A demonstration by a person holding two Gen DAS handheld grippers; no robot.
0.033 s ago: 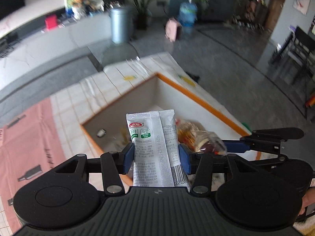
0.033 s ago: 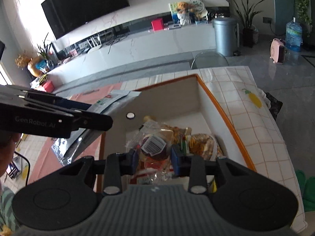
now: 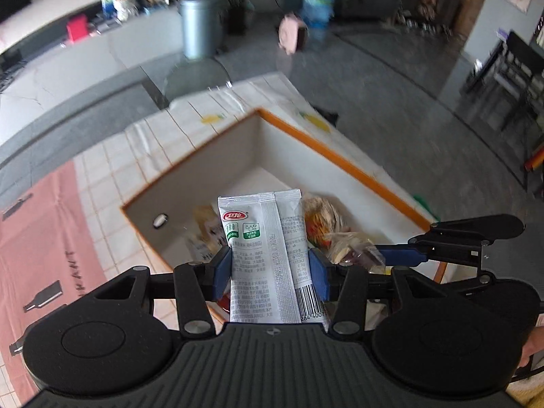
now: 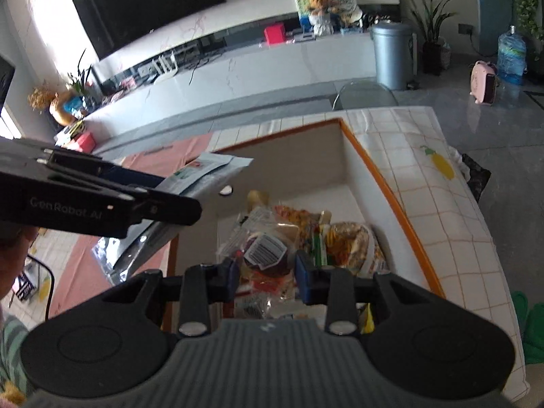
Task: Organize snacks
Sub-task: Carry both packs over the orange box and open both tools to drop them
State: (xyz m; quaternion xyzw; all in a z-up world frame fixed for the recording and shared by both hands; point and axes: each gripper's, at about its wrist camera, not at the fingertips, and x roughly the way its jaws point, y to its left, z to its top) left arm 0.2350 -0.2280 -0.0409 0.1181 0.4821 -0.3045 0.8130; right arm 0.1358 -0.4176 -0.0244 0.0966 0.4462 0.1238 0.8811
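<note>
Nothing is seen to have moved since the earlier frame: both grippers and both packets are found in the same places as before.

A white sachet [image 3: 263, 258] with a red logo and green marks is clamped between the blue pads of the left gripper [image 3: 270, 268] and is held upright above the near edge of the orange-rimmed box [image 3: 343, 166]. In the right wrist view the same sachet [image 4: 204, 173] is seen jutting over the box's left wall. A clear-wrapped snack [image 4: 267, 255] with a dark filling and a barcode label is gripped by the right gripper [image 4: 267, 275], just above the pile inside the box.

Several snacks are already gathered in the box: a bread-like packet [image 4: 353, 246] at the right, a yellow-and-red packet [image 4: 295, 216] behind it, and a pale packet [image 3: 205, 224] by the left wall. The far half of the box floor is left bare. A silvery bag [image 4: 136, 248] is seen outside the box on the pink mat [image 3: 37, 238], so at least one item may remain to be collected.

The task is judged to be well under way but unfinished: two packets are held and not yet set down. Whether other snacks lie beyond the camera views cannot be told.
</note>
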